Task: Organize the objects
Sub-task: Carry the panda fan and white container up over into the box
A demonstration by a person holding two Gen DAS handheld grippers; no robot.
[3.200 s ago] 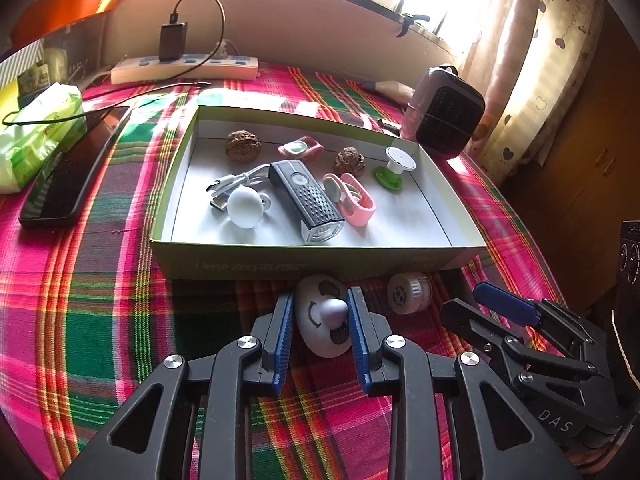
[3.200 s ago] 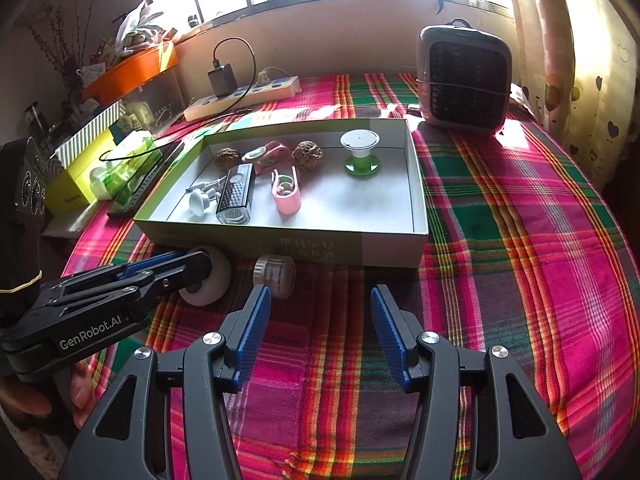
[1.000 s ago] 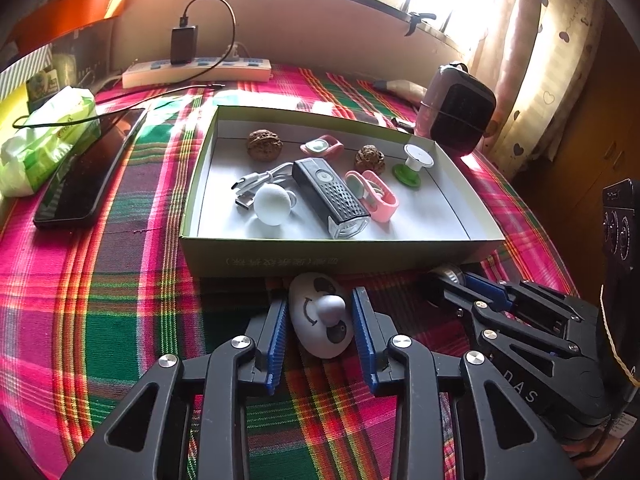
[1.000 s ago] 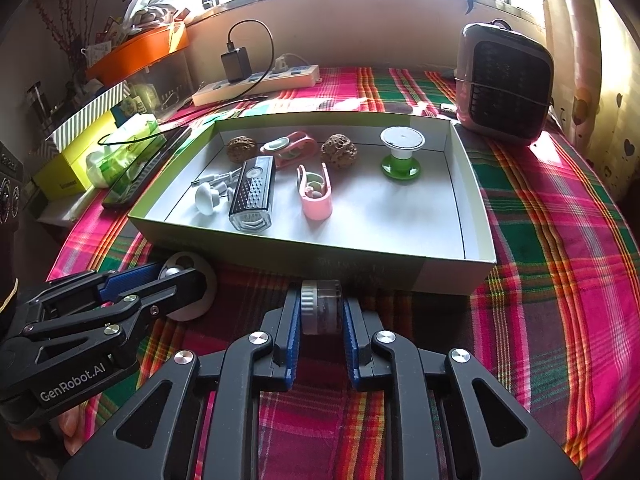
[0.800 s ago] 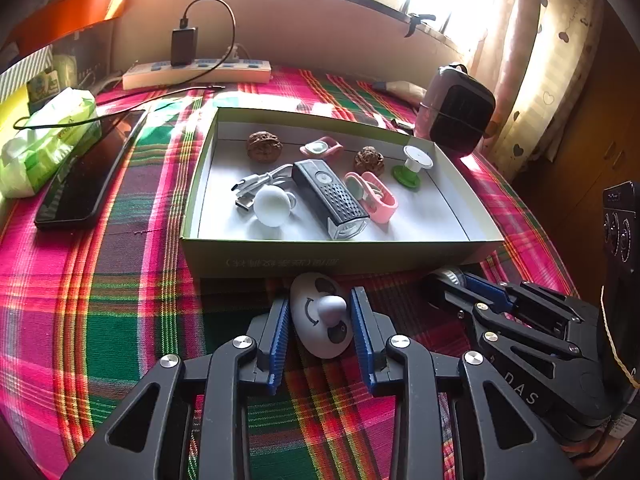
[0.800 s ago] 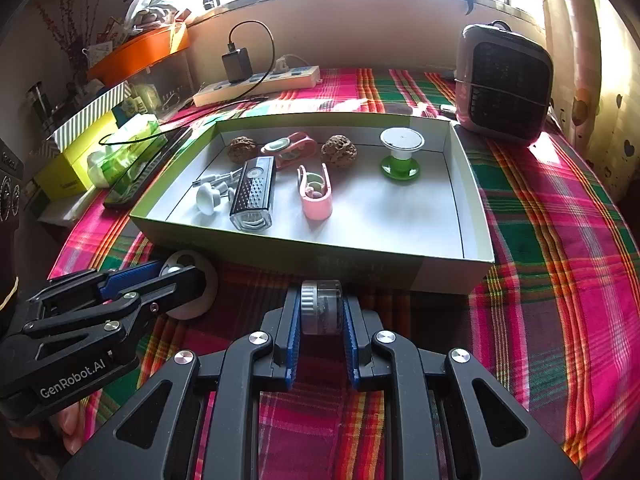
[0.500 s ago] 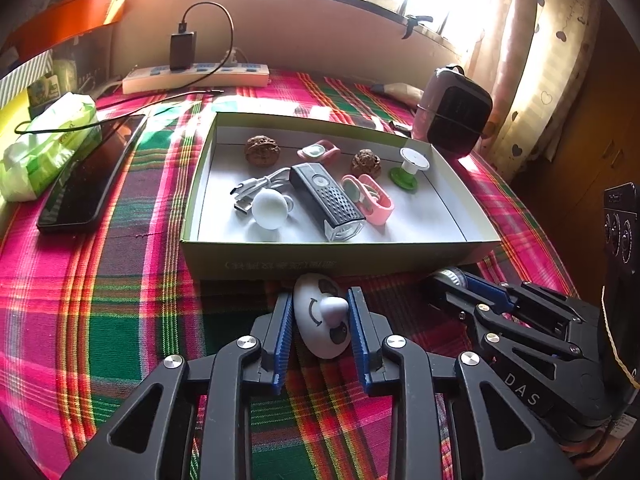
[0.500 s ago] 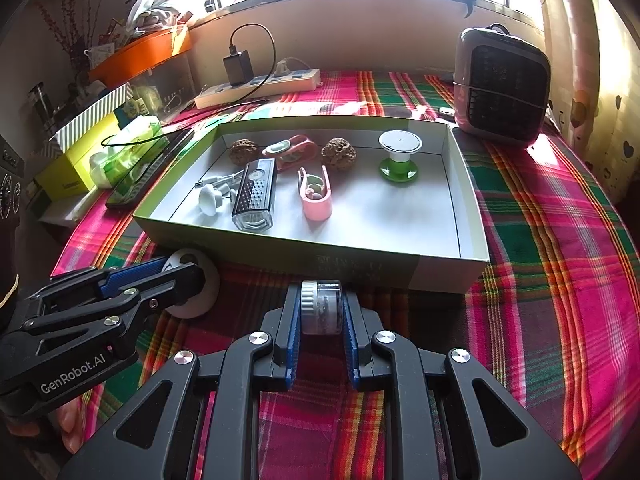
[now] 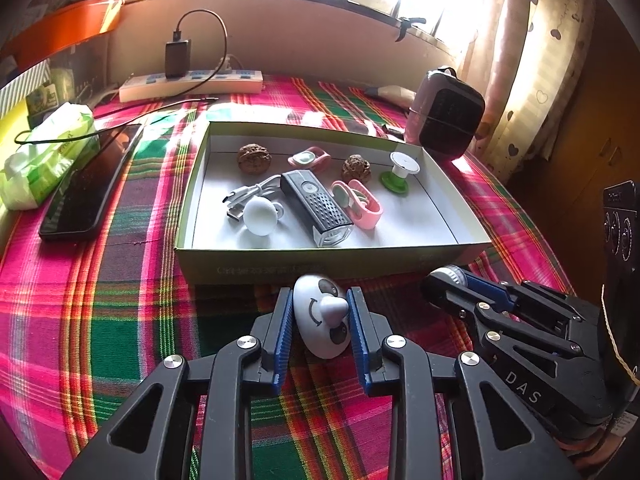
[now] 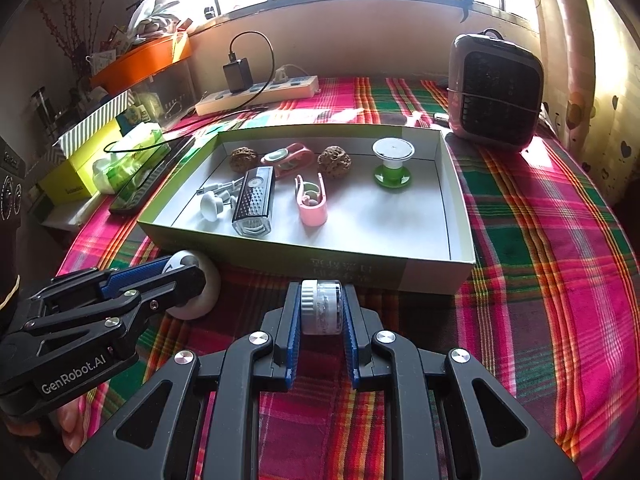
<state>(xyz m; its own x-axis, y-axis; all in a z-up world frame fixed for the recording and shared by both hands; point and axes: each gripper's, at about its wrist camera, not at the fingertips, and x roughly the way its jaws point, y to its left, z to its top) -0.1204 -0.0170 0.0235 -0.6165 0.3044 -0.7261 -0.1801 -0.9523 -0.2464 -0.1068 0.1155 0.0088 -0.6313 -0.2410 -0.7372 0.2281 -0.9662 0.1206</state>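
Note:
My left gripper is shut on a white panda-face toy, held just in front of the green box. My right gripper is shut on a small clear jar with a white lid, also in front of the box's near wall. The box holds two walnuts, a black bike light, a pink clip, a white knob with cable and a green-based spool. Each gripper shows in the other's view: the left gripper and the right gripper.
A small heater stands at the back right. A power strip with charger, a phone and a tissue pack lie to the left of the box. The plaid tablecloth runs to the table's right edge.
The right gripper closed on the jar earlier; over the last second both grippers have risen slightly with their objects, still in front of the box.

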